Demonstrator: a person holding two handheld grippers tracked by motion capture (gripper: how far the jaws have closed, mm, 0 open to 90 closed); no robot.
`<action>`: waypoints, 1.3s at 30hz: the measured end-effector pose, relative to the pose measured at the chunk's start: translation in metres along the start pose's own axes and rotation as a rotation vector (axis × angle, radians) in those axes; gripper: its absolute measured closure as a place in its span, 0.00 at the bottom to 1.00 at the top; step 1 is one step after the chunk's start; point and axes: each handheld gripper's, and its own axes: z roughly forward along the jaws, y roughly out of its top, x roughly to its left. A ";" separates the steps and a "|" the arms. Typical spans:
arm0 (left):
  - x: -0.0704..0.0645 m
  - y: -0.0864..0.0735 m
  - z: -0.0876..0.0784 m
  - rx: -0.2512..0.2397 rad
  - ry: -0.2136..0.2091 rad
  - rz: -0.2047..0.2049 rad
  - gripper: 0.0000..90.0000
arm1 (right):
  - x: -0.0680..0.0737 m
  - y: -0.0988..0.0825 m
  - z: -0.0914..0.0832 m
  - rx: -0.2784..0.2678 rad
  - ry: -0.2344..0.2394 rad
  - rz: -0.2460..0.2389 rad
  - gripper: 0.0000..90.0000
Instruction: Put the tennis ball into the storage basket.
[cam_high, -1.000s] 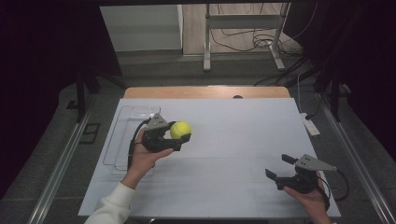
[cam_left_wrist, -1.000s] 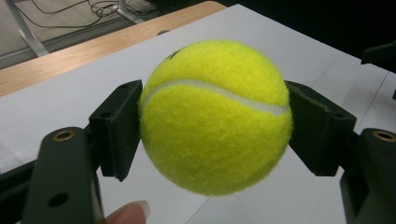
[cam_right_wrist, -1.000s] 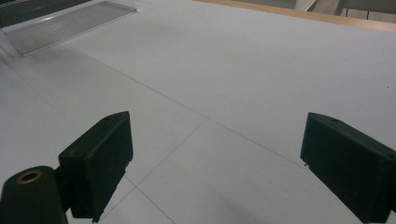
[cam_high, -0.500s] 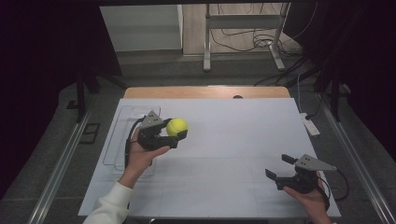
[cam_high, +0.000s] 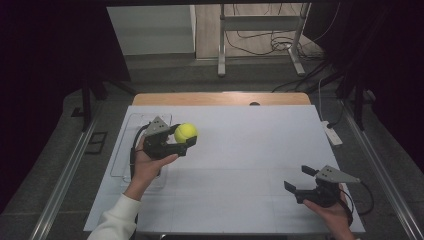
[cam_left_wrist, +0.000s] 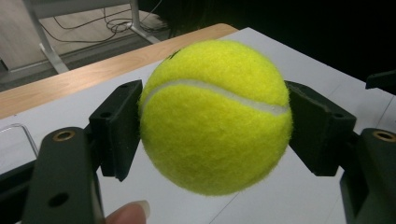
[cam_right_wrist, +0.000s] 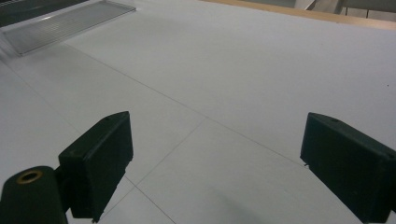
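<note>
Left of frame centre, the left gripper (cam_high: 182, 142) carries a clamped tennis ball (cam_high: 185, 132) beside the clear tray (cam_high: 131, 131), seemingly mid-transfer; lowering and release come next, while the right gripper (cam_high: 299, 181) rests open-jawed.

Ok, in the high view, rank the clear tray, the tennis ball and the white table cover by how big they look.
1. White table cover, by far the largest.
2. Clear tray, partly hidden by the left gripper and hand.
3. Tennis ball, smallest; it is held above the table, nearer the camera, so it looks slightly bigger than it is.
</note>
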 end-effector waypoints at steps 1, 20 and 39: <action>0.000 0.000 0.000 -0.002 0.002 -0.001 0.30 | 0.000 0.000 0.000 0.000 0.000 0.000 0.11; 0.011 0.001 -0.010 -0.030 0.039 -0.020 0.30 | 0.000 0.000 0.000 0.002 -0.004 -0.001 0.11; 0.025 0.004 -0.009 -0.039 0.075 -0.029 0.30 | 0.002 0.001 0.000 0.000 -0.001 0.001 0.11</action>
